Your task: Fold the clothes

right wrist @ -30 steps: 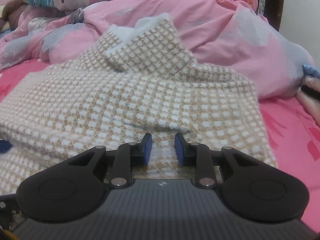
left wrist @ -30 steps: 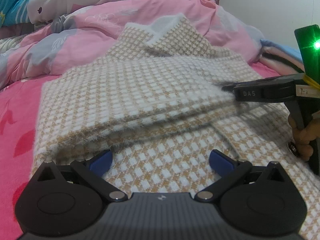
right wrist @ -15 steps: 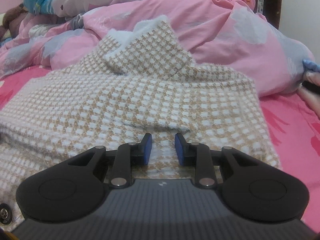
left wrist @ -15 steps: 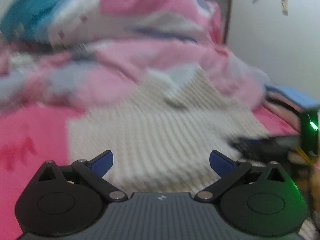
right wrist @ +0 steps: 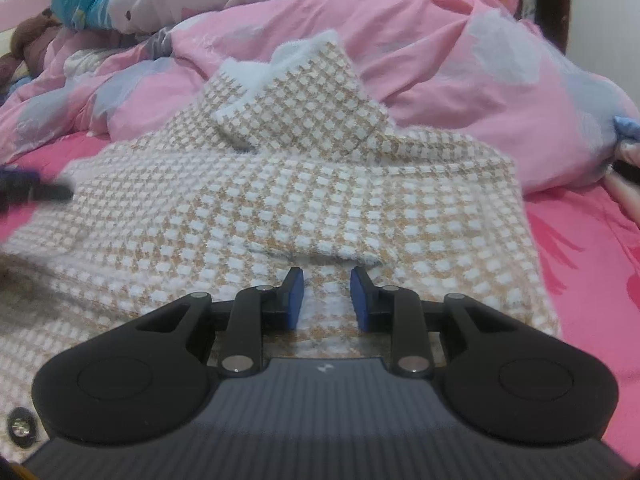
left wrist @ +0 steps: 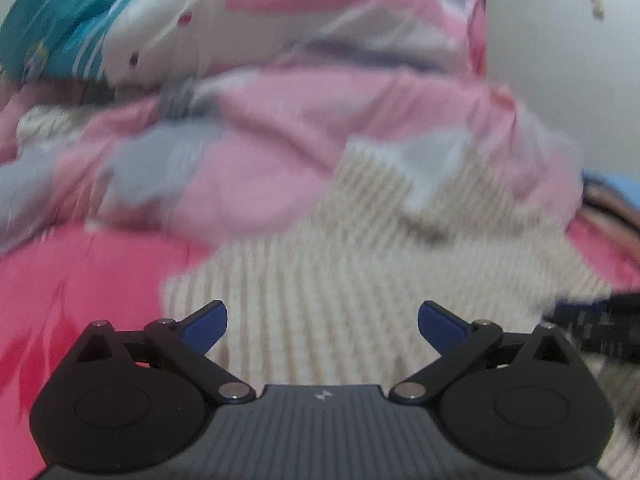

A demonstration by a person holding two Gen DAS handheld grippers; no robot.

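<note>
A rumpled pink duvet [right wrist: 460, 60] lies on the pink bedsheet [right wrist: 592, 264].

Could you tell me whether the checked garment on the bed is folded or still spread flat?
Partly folded: the garment has a sleeve doubled across its front and an edge turned over.

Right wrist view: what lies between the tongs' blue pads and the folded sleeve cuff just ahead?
Only the checked sweater itself: a short bare stretch of its fabric separates the right tongs from the sleeve cuff in the right wrist view.

Left wrist view motion-blurred throughout; right wrist view sharp, soft even indoor light, fisheye-bent edges.
</note>
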